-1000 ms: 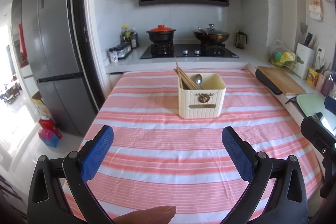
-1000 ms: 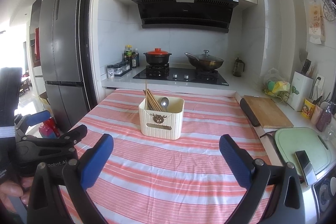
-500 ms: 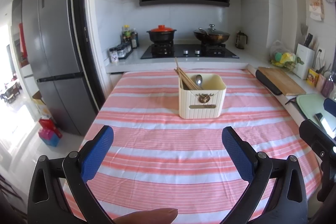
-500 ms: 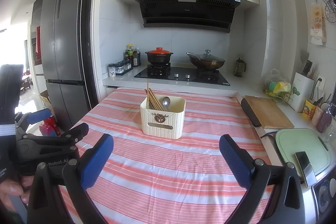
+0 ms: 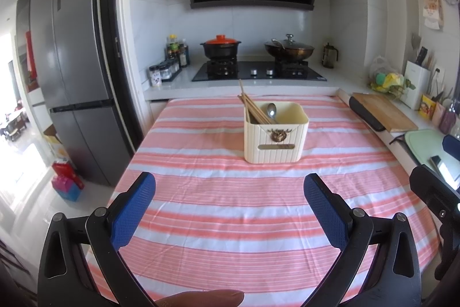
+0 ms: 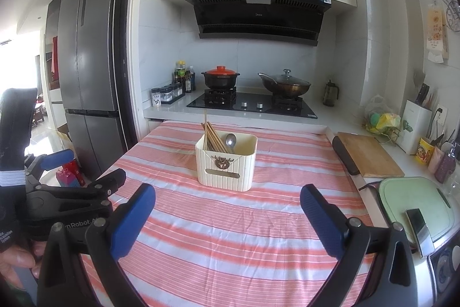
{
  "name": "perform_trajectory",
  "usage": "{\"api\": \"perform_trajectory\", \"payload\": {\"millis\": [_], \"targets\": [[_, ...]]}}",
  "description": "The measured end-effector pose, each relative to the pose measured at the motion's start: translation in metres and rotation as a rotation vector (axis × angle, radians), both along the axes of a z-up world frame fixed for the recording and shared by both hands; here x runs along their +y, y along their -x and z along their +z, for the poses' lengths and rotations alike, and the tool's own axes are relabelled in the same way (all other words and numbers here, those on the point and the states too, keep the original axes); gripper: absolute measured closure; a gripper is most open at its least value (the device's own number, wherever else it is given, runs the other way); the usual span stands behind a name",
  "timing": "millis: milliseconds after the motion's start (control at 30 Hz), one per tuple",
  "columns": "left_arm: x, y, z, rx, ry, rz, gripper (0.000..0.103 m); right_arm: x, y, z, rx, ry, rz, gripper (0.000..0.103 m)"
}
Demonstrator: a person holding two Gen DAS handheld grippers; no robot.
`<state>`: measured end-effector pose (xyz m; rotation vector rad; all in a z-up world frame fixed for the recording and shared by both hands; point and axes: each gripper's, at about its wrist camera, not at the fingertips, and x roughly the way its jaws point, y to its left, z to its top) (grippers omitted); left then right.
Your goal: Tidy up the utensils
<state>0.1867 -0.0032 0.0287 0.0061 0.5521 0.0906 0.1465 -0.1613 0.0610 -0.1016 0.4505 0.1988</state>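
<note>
Your left tongs (image 5: 229, 205) are spread wide with nothing between the blue pads, hovering over the near part of the bench (image 5: 201, 192), which is covered by a pink and white striped cloth. Your right tongs (image 6: 227, 206) are equally wide apart and empty, also above the cloth.

The cream holder (image 5: 275, 133) stands upright near the middle of the bench, ahead of both tongs and well apart from them. Inside it a bundle of chopsticks (image 5: 253, 108) leans toward the back left corner, and a metal spoon (image 5: 271, 110) stands bowl-up just beside them. The right side of the holder looks empty.

From the left wrist view you see your fingertip (image 5: 207, 297) at the bottom edge, and part of the right tongs' black frame at the far right edge. The holder sits a little right of centre here.

From the right wrist view you see more: the left tongs from the side at the left edge, blue pads apart, with your hand (image 6: 15, 263) gripping the handle. This view also shows the whole green board (image 6: 414, 206) with a phone (image 6: 418, 226) lying on it, beside the wooden cutting board (image 6: 368, 154). In this view the holder sits almost dead centre.
</note>
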Motion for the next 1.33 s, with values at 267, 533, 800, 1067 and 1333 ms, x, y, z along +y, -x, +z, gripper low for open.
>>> {"api": "perform_trajectory", "payload": {"millis": [267, 533, 800, 1067, 1333], "targets": [[-0.0011, 0.0007, -0.0002, 0.000, 0.001, -0.002, 0.000, -0.0004, -0.0011, -0.0022, 0.010, 0.001, 0.000, 0.001], [-0.0036, 0.0019, -0.0006, 0.004, 0.002, -0.007, 0.000, 0.0000, -0.0016, -0.0024, 0.011, 0.001, 0.000, 0.001], [-0.0046, 0.0015, -0.0022, 0.011, -0.004, -0.012, 0.000, -0.0003, -0.0010, -0.0033, 0.013, 0.003, 0.000, 0.001], [-0.0044, 0.0014, -0.0041, 0.012, -0.005, -0.019, 0.000, -0.0019, -0.0011, -0.0041, 0.012, 0.002, 0.000, 0.001], [-0.0023, 0.0050, -0.0027, -0.016, -0.020, -0.008, 0.001, -0.0035, -0.0005, -0.0052, 0.022, 0.004, -0.007, 0.001]]}}
